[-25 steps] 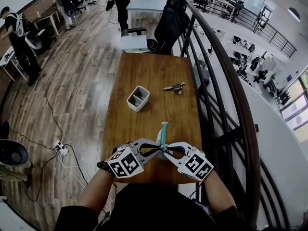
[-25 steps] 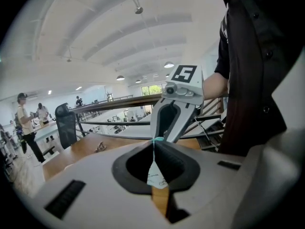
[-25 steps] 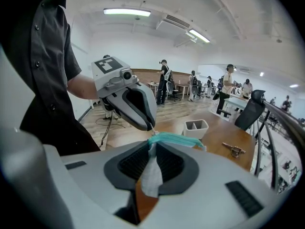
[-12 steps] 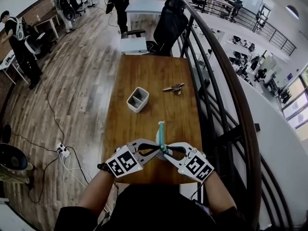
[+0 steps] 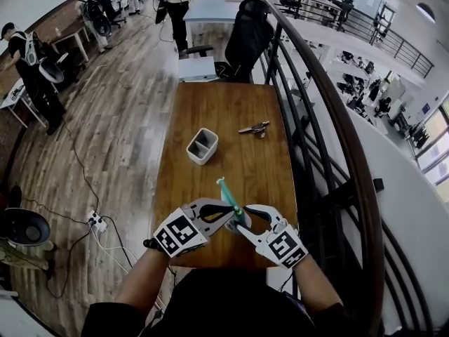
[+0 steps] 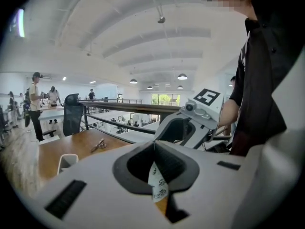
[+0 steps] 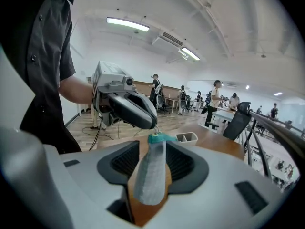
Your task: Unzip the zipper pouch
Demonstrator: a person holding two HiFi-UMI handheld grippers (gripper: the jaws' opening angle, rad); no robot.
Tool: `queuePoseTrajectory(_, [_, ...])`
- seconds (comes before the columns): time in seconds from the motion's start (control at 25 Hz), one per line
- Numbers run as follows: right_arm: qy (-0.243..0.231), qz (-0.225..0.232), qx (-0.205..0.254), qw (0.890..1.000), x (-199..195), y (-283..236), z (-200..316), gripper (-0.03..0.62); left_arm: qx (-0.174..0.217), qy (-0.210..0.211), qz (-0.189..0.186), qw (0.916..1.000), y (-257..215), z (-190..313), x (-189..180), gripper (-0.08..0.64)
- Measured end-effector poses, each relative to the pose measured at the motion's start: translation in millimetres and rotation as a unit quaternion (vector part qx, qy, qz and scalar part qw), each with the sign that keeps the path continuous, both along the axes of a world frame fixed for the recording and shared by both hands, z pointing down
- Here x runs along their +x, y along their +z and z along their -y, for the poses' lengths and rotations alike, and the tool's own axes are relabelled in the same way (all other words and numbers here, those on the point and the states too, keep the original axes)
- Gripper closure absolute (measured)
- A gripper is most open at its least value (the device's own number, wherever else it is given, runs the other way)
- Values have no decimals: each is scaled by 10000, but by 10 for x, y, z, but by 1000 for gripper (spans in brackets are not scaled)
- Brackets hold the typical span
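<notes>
Zipper pouch (image 5: 227, 198): grey with a teal end, held up over the 6 o'clock end of the table, teal end tilted toward 11 o'clock
Left gripper (image 5: 226, 215): reaches in from 8 o'clock, jaws clenched on a thin printed edge of the pouch
Right gripper (image 5: 245, 220): reaches in from 4 o'clock; jaws have just been opening and now stand apart, released, with the pouch's grey body between them
Table (image 5: 210, 111): brown wood
White box (image 5: 202, 144): two compartments, at 11 o'clock from the pouch, well apart
Small metal object (image 5: 254, 127): at 1 o'clock from the pouch, near the table's 3 o'clock edge, too small to tell
Chair (image 5: 249, 34): black, at the table's 12 o'clock end
Railing (image 5: 330, 118): dark, along the table's 3 o'clock side
</notes>
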State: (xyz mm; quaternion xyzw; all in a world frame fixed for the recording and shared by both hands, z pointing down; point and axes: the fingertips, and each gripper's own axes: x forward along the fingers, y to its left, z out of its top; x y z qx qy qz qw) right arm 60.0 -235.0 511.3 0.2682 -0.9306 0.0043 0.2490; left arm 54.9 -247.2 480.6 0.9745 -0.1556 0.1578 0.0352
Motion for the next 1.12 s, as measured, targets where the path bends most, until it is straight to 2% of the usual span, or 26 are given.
queuePoseTrajectory(0.04, [32,20,65,10000,-19,-21,12,424,-1,2,0,10000,4,-8,5,546])
queuePoseTrajectory(0.12, [126,55,166,9998,-33,-60,51,501,-11,-22,-16,10000,5,-7,2,546])
queuePoseTrajectory(0.36, [71,-12,332,9994,-2,-93,73,542,30,-82,-61,9999,-16,41,3,546])
queuePoseTrajectory(0.56, [50,-56,454,9989,7,-131,42,552,89,-108,-101,9999,-27,37,-5,545])
queuePoseTrajectory(0.8, [96,-106,590,9982,42,-198,47,557,-33,-211,-264,9994,-64,74,9,545])
queuePoseTrajectory(0.96, [45,-47,699,9975,31,-279,18,561,-64,-418,-179,9989,-66,156,-59,546])
queuePoseTrajectory(1.12, [-53,-33,745,9972,9,-327,0,561,75,-399,-62,9992,-109,149,-129,546])
